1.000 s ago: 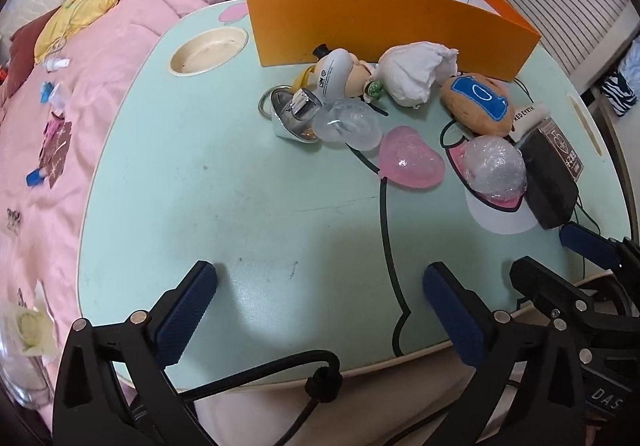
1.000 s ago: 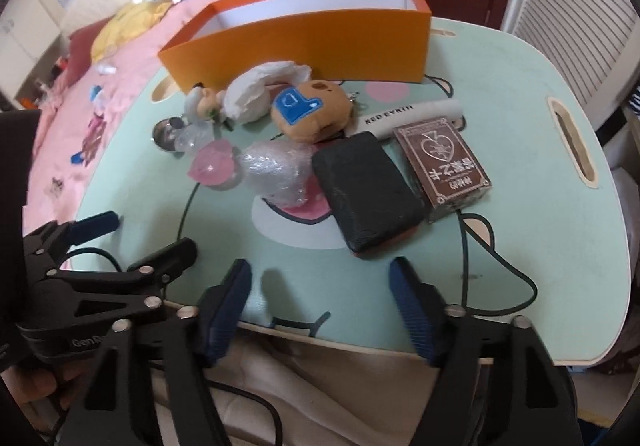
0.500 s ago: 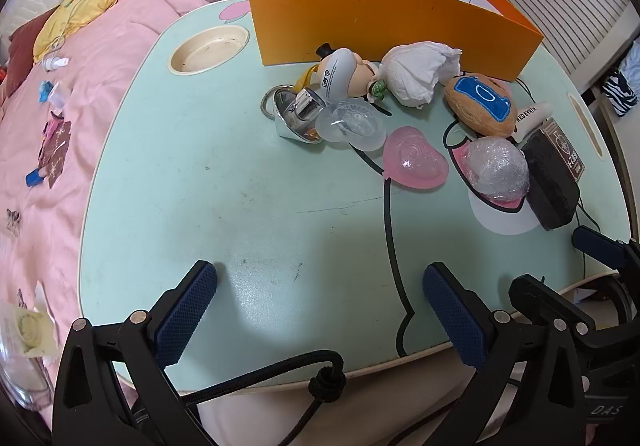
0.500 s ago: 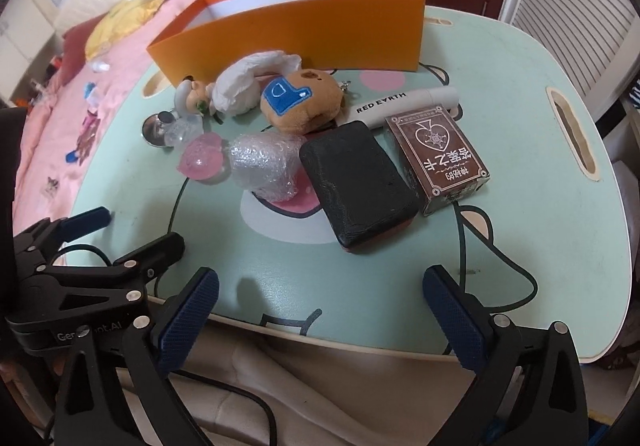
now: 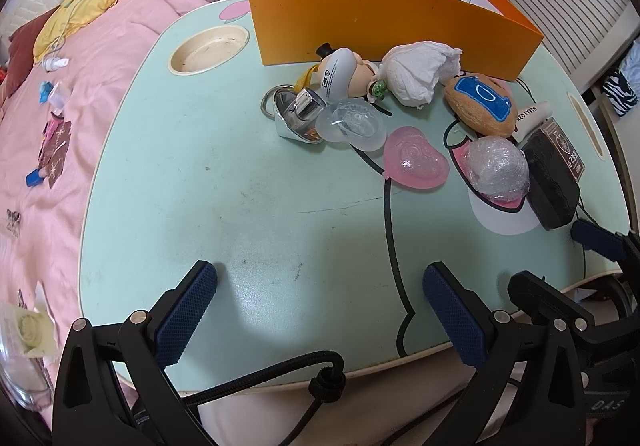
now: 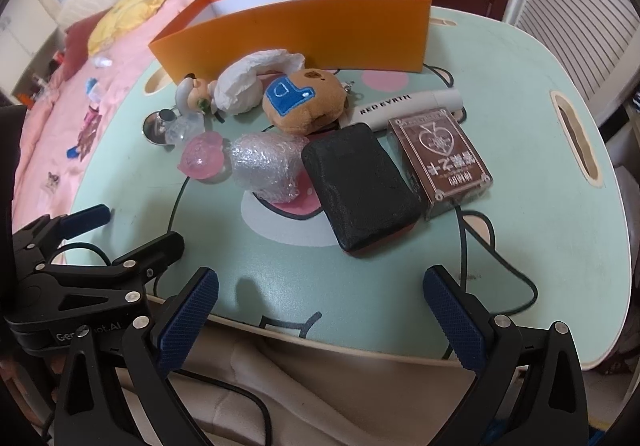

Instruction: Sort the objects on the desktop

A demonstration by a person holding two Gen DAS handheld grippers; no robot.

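Both the left gripper (image 5: 320, 310) and right gripper (image 6: 320, 312) are hovering with jaws spread wide and empty at frame bottom, while the clutter is lying mid-frame before the orange box (image 6: 304, 26) on the bench (image 5: 180, 174).

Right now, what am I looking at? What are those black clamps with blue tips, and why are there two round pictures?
No robot here: a person holds a two-finger clamp in each hand, with a wide-angle camera on each looking along its fingers. One picture comes from the left gripper, the other from the right gripper. Both are open and hold nothing. Ahead is a mint green table beside a pink bed. On it stand an orange box and a clutter to sort: a plush toy, a black case, a card pack, a white tube, a bubble-wrapped lump, a pink heart, crumpled tissue, and a small figurine.
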